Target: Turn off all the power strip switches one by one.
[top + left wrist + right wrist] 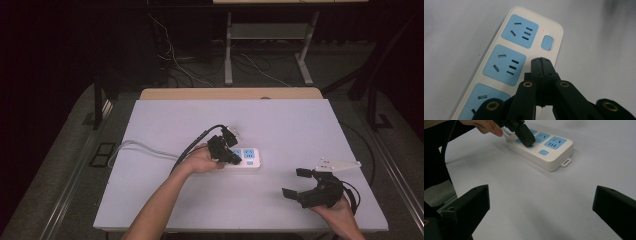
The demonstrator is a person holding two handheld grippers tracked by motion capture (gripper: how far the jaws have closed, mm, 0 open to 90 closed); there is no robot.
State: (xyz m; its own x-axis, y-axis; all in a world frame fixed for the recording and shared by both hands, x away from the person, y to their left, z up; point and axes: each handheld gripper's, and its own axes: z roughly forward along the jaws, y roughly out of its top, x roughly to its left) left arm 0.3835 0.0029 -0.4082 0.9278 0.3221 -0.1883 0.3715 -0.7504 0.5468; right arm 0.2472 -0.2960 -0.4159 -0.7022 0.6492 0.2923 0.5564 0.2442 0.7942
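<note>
A white power strip (248, 160) with blue sockets lies near the middle of the table. My left gripper (231, 156) is shut with nothing between its jaws. In the left gripper view its closed tip (541, 60) rests on the strip (499, 37), just below the blue switch button (547, 42). A small red light (543, 30) glows beside that button. The right gripper view shows that same tip (528, 141) pressing down on the strip (554, 157) near the button (543, 152). My right gripper (295, 183) stands open at the front right, well away from the strip, its fingers (471, 205) wide apart.
The strip's grey cord (145, 147) runs left off the white table sheet (300, 125). A black cable (192, 145) trails from the left gripper. Beyond the table's far wooden edge (230, 93) stand desk legs and floor cables.
</note>
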